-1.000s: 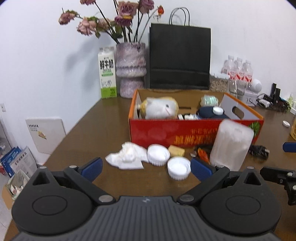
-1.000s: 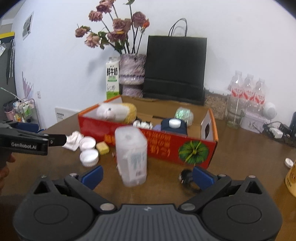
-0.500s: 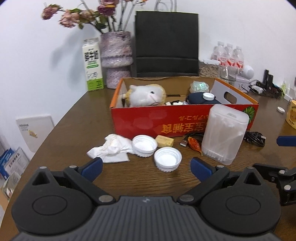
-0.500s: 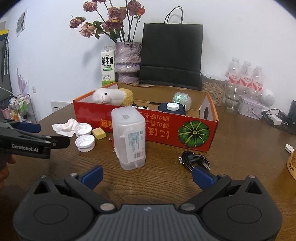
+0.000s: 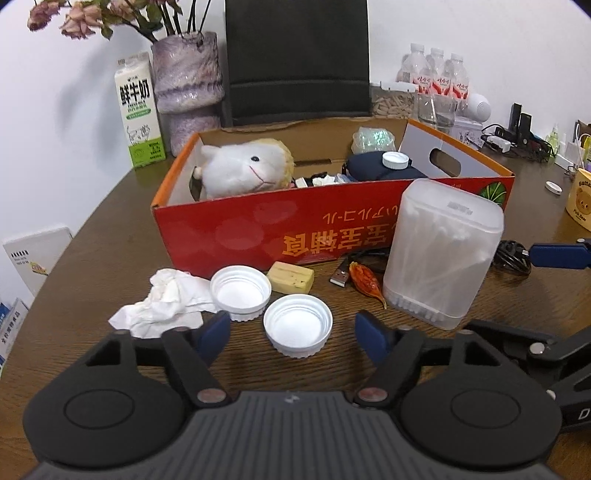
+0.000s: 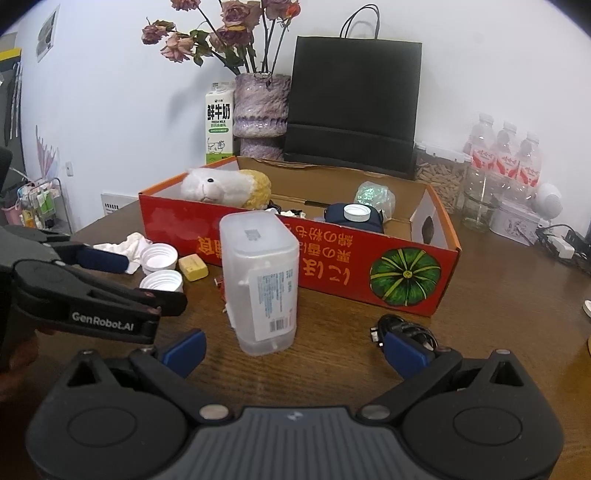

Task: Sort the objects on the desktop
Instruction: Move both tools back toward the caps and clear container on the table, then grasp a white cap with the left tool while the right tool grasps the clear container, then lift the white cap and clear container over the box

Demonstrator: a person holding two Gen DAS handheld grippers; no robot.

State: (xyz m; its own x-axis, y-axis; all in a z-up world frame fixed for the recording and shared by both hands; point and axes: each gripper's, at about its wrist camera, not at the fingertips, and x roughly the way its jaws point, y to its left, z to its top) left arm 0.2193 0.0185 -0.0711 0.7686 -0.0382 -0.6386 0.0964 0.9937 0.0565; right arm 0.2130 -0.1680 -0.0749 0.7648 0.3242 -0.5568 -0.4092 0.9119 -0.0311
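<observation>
Box (image 5: 229,236) already holds plush toy (image 5: 245,170), pouch etc. Left on bench (image 5: 110,251), L→R: tissue (image 5: 168,301), 2 caps, eraser, swab box (image 5: 441,258), cable. Left gripper (image 5: 293,334) jaws closing round near cap (image 5: 297,325), not touching; right gripper (image 6: 295,349) jaws open, empty

Along the white wall behind the brown table (image 6: 498,306) stand a milk carton (image 6: 219,123), a purple vase (image 6: 261,110) of dried roses (image 6: 225,26), a black paper bag (image 6: 352,107), a jar of pellets (image 6: 437,175) and three water bottles (image 6: 504,153).
</observation>
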